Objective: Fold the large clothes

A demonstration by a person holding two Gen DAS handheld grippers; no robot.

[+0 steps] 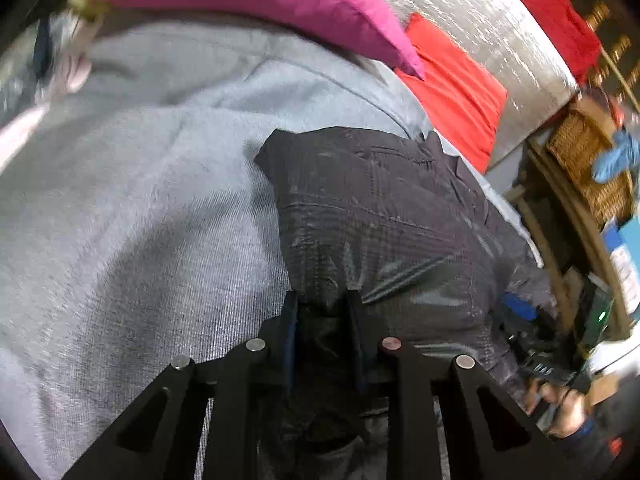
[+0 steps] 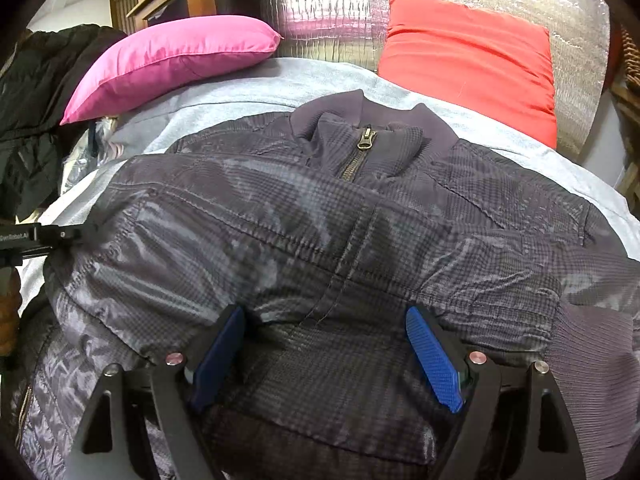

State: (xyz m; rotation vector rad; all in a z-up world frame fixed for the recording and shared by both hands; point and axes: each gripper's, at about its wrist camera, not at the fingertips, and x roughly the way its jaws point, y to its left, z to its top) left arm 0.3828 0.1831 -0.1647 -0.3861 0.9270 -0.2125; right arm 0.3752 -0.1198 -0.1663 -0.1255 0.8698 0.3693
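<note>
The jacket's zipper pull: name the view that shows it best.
The right wrist view: the zipper pull sits sharp at the collar of the dark jacket. The left wrist view shows only the jacket's blurred side, no zipper.

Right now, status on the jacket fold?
Left gripper pinched on jacket fabric. Right gripper open over the hem. Jacket zipped, flat on grey sheet. Nothing in the way.

In the right wrist view, white lettering runs along the black body of the left hand-held gripper (image 2: 56, 236) at the picture's left edge. Its start is cut off; the rest looks like "Robot.AI". No other text, label or number can be read in either view.
</note>
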